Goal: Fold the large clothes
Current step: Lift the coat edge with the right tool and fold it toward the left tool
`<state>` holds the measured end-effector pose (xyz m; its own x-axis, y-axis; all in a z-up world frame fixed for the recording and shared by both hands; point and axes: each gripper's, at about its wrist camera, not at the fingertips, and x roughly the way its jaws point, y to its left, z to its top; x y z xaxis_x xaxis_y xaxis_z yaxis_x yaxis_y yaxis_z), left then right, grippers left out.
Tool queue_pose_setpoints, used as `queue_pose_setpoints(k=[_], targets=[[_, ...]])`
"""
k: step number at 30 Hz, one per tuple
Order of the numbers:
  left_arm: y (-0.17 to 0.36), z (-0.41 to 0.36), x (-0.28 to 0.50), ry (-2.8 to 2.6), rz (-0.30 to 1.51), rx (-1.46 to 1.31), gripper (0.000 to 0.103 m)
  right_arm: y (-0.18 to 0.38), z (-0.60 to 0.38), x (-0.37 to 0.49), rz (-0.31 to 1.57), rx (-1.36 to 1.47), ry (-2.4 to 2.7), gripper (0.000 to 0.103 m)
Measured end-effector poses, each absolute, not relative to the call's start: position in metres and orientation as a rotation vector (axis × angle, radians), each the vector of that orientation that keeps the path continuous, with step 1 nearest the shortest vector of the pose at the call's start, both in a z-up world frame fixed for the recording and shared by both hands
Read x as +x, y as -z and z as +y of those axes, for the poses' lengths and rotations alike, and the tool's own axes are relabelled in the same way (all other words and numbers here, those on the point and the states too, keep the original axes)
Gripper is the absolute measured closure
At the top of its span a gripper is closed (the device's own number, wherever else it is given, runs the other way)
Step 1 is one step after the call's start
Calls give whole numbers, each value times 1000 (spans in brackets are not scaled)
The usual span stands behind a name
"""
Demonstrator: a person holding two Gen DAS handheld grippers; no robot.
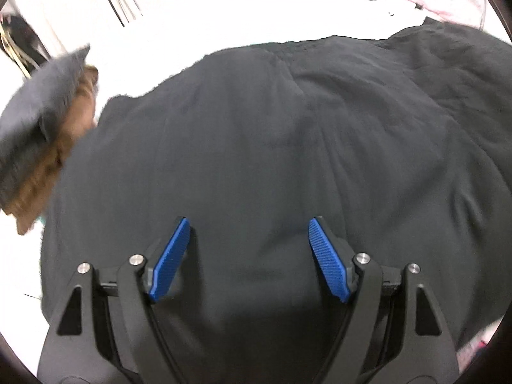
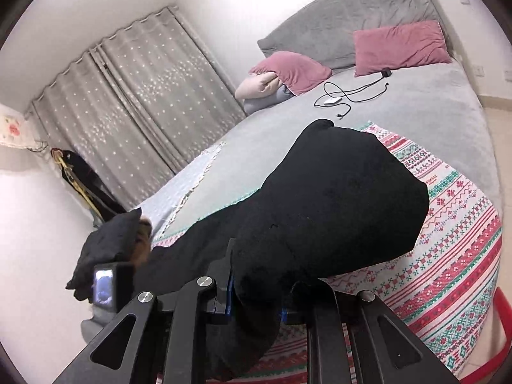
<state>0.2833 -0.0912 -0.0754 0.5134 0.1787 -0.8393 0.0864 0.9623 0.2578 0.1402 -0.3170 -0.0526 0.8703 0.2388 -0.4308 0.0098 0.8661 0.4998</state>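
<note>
A large black garment (image 2: 336,198) is seen spread across the bed (image 2: 432,105), lying on a patterned blanket (image 2: 448,256) of red, green and white bands. In the right wrist view, a thick fold of that black cloth is clamped by the right gripper (image 2: 256,310): its fingers are drawn close together, with the fabric bunched between the blue pads and spilling over and below them. The lifted part is seen hanging from the grip, while the rest trails away over the blanket.

In the left wrist view, the left gripper (image 1: 248,227) is held above the dark cloth, pointing steeply down at it. Its fingers (image 1: 171,257) are set wide apart, and nothing is caught between the blue pads; only flat fabric is seen beneath the gap. Whether the tips touch the cloth cannot be told.

At the left edge of that view a dark sleeve (image 1: 38,102) and a hand (image 1: 64,140) are seen, blurred. Further up the bed, two pink pillows (image 2: 400,46) are propped against a grey headboard (image 2: 345,16), and a black cable (image 2: 348,96) is coiled on the grey cover. Grey starred curtains (image 2: 128,112) are hung along the far wall.
</note>
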Motion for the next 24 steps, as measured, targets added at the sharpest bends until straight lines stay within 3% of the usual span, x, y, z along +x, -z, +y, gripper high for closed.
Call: queue_pose_setpoints(k=[5, 13, 24], targets=[[79, -118, 332, -157, 1012, 469, 26, 52, -319, 146, 506, 540, -132, 84], [88, -125, 398, -276, 1054, 530, 25, 57, -328, 147, 523, 591, -142, 84], [94, -124, 408, -292, 1072, 507, 25, 54, -329, 156, 525, 623, -157, 84]])
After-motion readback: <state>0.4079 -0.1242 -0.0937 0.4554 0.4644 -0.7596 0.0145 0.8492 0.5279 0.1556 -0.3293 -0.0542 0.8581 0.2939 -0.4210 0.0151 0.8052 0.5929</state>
